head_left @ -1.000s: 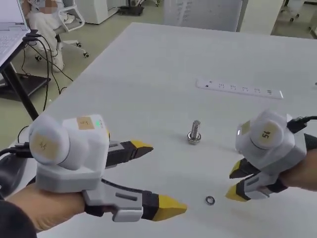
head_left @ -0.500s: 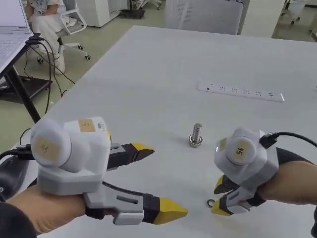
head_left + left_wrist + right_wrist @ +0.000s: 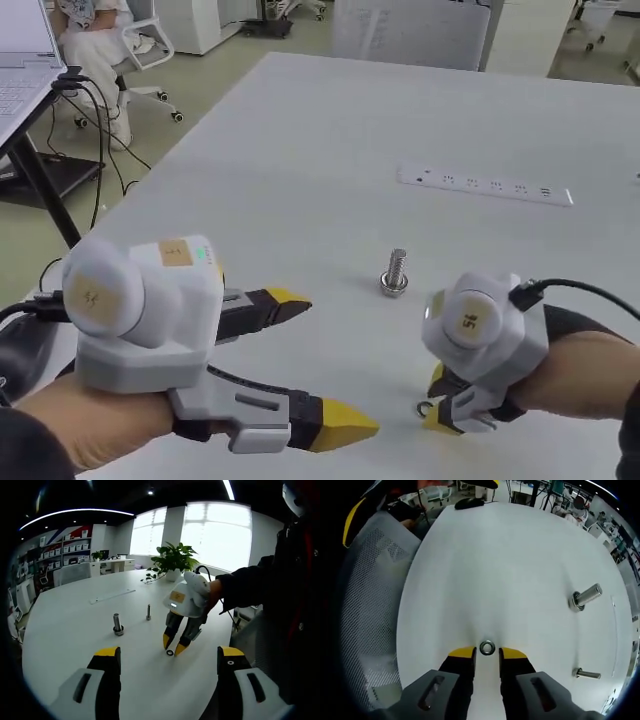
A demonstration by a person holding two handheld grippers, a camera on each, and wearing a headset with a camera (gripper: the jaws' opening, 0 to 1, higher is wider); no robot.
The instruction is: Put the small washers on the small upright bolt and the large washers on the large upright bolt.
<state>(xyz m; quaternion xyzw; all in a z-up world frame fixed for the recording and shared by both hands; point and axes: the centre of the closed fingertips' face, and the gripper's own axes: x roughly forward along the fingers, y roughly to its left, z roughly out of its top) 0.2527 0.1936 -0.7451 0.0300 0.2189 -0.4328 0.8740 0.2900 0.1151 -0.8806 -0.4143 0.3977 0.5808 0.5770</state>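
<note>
Steel washer, a small ring, lies on the smooth white tabletop at the tips of the right gripper's narrowly parted jaws, while the left gripper's jaws spread wide, its view showing a thick bolt and a thin bolt upright.

The right gripper bears a sticker: 54

white table | bright windows | potted plant | office chair | grey floor
</note>
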